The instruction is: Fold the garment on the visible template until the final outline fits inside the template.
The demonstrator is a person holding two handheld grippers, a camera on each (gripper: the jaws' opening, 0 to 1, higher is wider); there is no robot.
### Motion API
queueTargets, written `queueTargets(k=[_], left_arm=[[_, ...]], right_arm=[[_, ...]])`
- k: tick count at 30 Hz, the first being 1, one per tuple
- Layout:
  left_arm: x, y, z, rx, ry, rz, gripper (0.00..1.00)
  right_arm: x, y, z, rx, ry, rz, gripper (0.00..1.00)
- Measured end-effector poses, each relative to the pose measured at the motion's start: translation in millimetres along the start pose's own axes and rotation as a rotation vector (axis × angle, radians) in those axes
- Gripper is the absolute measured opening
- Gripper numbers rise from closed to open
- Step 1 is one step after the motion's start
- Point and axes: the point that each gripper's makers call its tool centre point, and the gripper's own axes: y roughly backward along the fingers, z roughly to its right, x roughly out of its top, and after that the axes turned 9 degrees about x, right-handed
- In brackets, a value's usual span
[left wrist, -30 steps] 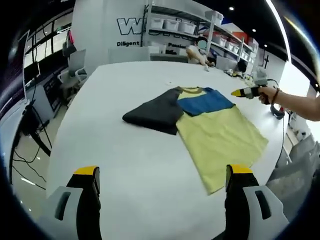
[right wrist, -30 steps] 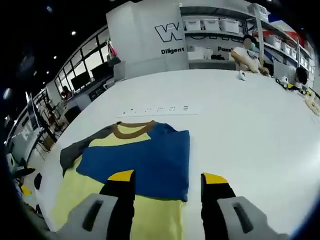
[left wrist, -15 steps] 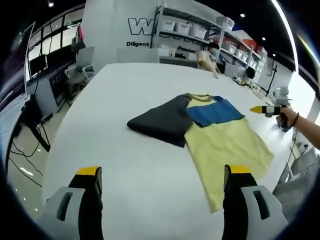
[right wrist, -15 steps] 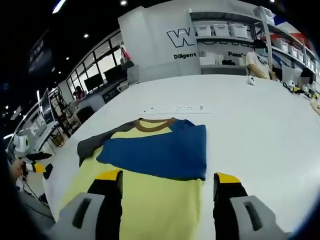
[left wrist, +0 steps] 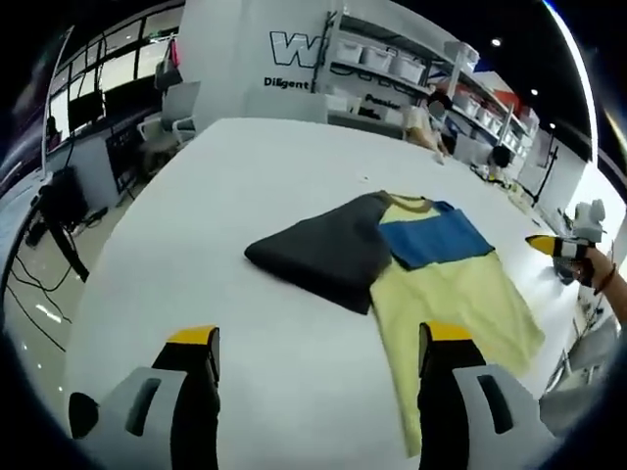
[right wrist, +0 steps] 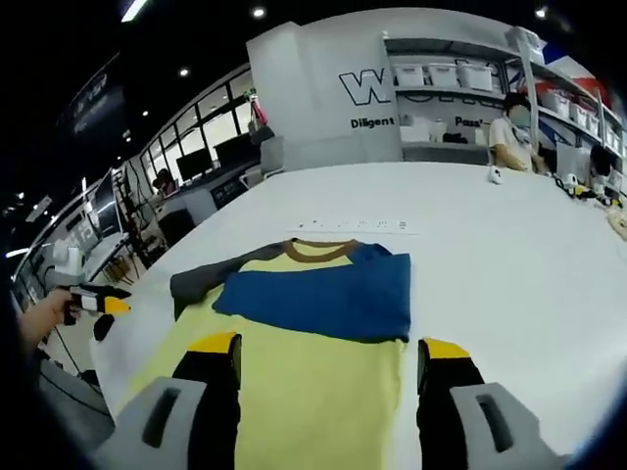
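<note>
1. While the left gripper (left wrist: 312,345) hangs above the near edge of the big white table (left wrist: 196,225), its two jaws stand wide apart with nothing between them; each jaw is black with a yellow tip.
2. Past those jaws, in the left gripper view, the shirt (left wrist: 411,264) lies flat on the table; its dark grey sleeve (left wrist: 318,257) is spread out to the left; next comes a blue band (left wrist: 436,237) across the chest; the yellow body (left wrist: 446,304) runs down to the right, close to the table's edge.
3. At the far right of that view, a hand (left wrist: 593,269) holds the right gripper (left wrist: 547,245) out past the table's edge, apart from the shirt; I cannot tell there how its jaws stand.
4. In the right gripper view, a hand (right wrist: 44,315) at the far left holds the other gripper, off the table; its yellow tip points to the shirt.
5. Next in that view, the shirt (right wrist: 313,313) lies just ahead of the right gripper (right wrist: 330,348); the grey sleeve (right wrist: 201,282) pokes out on the left; the brown collar (right wrist: 320,251) is at the far end; the blue band (right wrist: 328,294) sits under it; the yellow part reaches down between the jaws.
6. Those jaws are spread wide too and hold nothing; they hang over the yellow cloth.
7. Behind the table a person (right wrist: 511,132) stands by shelves (right wrist: 460,83) with white boxes.
</note>
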Motion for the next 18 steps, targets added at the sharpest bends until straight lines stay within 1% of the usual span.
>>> queueTargets(k=[3, 6, 7, 10, 13, 15, 18], left_arm=[[0.9, -6.8, 2.6, 0.008, -0.004, -0.002, 0.71], [0.3, -16.1, 1.4, 0.048, -0.007, -0.012, 0.70], [0.3, -19.3, 2.2, 0.052, -0.001, -0.015, 0.70], [1.3, -26.4, 6.7, 0.052, -0.001, -0.016, 0.69], [0.6, -33.8, 11.2, 0.052, -0.025, -0.025, 0.66], [0.5, -38.8, 14.6, 0.047, -0.027, -0.029, 0.62], [-0.5, -45.8, 16.3, 0.056, -0.034, -0.035, 0.58]], right_arm=[[-1.8, 1.4, 0.2, -0.002, 0.003, -0.003, 0.71], [-7.1, 3.2, 0.8, 0.001, -0.017, -0.012, 0.70], [-8.0, 4.0, 1.4, 0.001, -0.018, -0.012, 0.70], [-10.0, 7.3, 1.8, -0.001, -0.021, -0.013, 0.70], [-10.0, 10.1, 2.6, -0.004, -0.023, -0.009, 0.70], [-9.7, 11.8, 4.0, -0.008, -0.022, -0.007, 0.70], [-10.0, 13.8, 5.4, -0.012, -0.024, -0.007, 0.70]])
